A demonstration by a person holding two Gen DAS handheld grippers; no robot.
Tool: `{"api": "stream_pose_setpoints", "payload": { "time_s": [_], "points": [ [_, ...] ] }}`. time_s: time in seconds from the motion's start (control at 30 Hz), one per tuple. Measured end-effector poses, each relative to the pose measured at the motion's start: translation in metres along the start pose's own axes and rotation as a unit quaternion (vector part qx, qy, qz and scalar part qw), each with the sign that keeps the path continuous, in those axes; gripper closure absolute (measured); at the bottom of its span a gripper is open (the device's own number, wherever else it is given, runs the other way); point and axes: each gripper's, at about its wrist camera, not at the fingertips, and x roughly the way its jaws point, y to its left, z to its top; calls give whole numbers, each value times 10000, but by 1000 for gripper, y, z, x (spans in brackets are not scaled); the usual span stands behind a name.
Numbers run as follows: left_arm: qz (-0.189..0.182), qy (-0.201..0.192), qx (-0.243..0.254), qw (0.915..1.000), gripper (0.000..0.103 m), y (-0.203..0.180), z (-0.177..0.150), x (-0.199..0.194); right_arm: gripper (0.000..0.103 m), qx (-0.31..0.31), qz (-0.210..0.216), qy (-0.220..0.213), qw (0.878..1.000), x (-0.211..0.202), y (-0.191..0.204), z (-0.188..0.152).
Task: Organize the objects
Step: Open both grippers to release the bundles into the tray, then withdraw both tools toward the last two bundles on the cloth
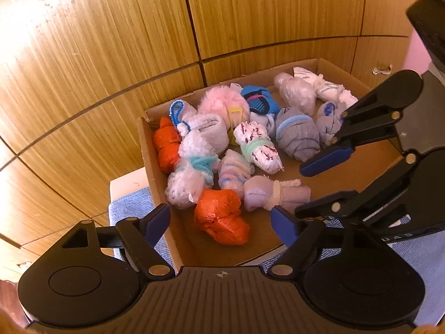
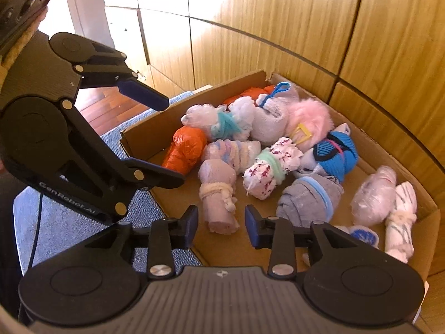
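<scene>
A shallow brown cardboard box [image 1: 328, 68] is seen set on a blue woven mat [image 1: 130, 208], against wood-grain panels [image 1: 83, 83]. Soft rolled bundles are held inside it, most clustered toward the back and left. A crinkled orange plastic bundle [image 1: 221, 217] lies nearest the front in the left wrist view, with a second orange one [image 1: 165, 146] against the left wall. A pale mauve fabric roll [image 2: 218, 192], tied round its middle with cream yarn, is seen just ahead of the right gripper [image 2: 221, 222]. A white bundle with dark red marks [image 2: 268, 168] is bound with a mint-green band. A grey knit roll with a light blue edge [image 2: 311, 199], a fluffy pink ball [image 2: 311, 117] and a bright blue ribbed bundle [image 2: 338, 150] lie close together.

The left gripper [image 1: 222, 220] is spread wide above the box's front edge, nothing between its blue-padded fingers. The right gripper is also parted, though less widely, and nothing is held.
</scene>
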Motion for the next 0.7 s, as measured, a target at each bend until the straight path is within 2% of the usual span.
{"api": "stream_pose_setpoints", "payload": {
  "time_s": [0.43, 0.7],
  "points": [
    [61, -104, -171, 9998, 14, -3, 0, -17, 53, 140, -270, -155, 9994, -24, 6, 0],
    [100, -216, -342, 9991, 11, 4, -7, -30, 42, 477, -427, -509, 9967, -54, 10, -15]
  ]
}}
